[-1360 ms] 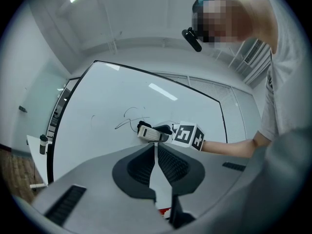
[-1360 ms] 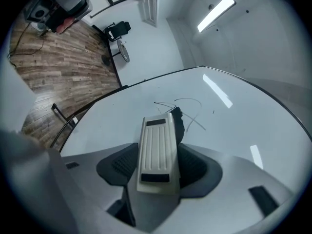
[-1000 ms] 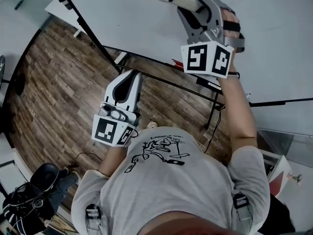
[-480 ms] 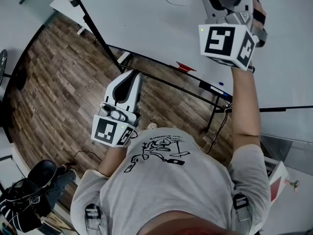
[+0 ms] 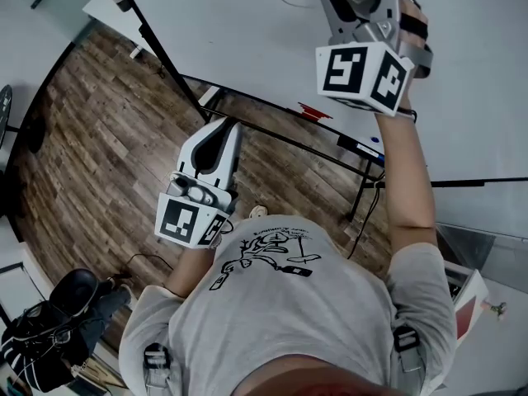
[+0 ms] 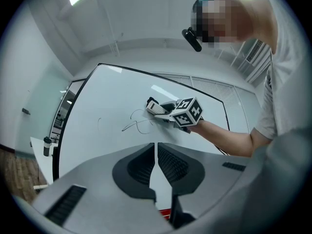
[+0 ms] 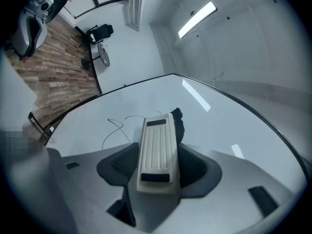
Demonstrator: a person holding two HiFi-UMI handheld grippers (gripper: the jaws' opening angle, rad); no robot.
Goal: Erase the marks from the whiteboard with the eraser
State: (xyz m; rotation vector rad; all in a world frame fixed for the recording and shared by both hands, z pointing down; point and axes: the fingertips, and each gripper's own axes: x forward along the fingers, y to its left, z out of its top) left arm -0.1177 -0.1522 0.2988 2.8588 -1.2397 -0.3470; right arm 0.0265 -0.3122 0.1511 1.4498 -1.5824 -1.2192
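**Whiteboard station: items and positions**

1. Whiteboard [image 5: 247, 40]: white surface in a black frame, standing over a wooden floor [image 5: 91, 130].
2. Marks [image 6: 136, 126]: thin looping lines on the upper part of the board.
3. Eraser [image 7: 157, 150]: pale ribbed body with dark felt along its far edge. It is pinched lengthwise in the right tongs [image 7: 156, 167], one jaw pressed to each long side. The left gripper view shows it at the board, just right of the marks (whether the felt actually touches the surface cannot be told).
4. Left tongs [image 6: 156, 152]: jaws pressed together with only a thin slit between them and nothing held. They hang low in front of the person's chest, well apart from the board and pointing toward it.
5. Board ledge [image 5: 272, 130]: a black rail under the board. A small red thing [image 5: 313, 111] lies on it, and further right a dark item with a blue spot [image 5: 367, 145].
6. Black seat [image 5: 70, 295]: on the floor at the person's left.
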